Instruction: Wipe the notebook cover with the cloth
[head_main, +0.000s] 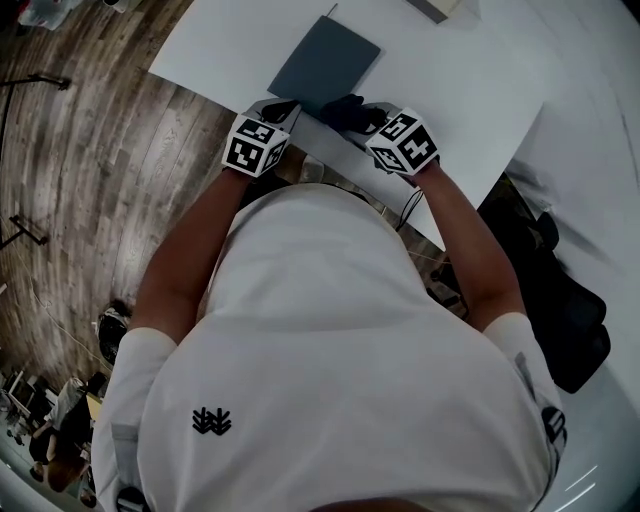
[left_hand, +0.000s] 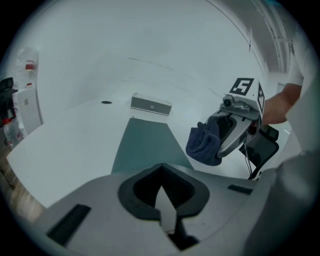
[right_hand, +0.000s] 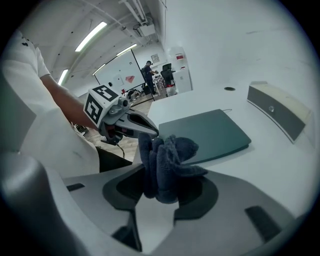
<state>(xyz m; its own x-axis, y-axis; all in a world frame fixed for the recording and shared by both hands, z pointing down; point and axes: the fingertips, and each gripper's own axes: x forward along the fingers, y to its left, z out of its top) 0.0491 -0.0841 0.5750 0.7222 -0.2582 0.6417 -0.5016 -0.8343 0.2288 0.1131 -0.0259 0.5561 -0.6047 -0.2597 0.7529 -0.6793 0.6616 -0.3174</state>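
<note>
The right gripper (head_main: 352, 113) clamps the bunched cloth (right_hand: 165, 162) just beside the notebook (head_main: 325, 65), which lies flat by the tabletop's (head_main: 450, 70) near edge, seemingly ready to wipe. The left gripper (head_main: 285, 108), jaws together and empty, waits alongside.

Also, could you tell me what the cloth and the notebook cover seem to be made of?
The cloth looks like soft dark blue terry or microfibre: it has a fuzzy nap and bunches in limp folds. The notebook cover looks like smooth matte card or coated board, dark grey-green, flat with crisp edges and no glare.
</note>
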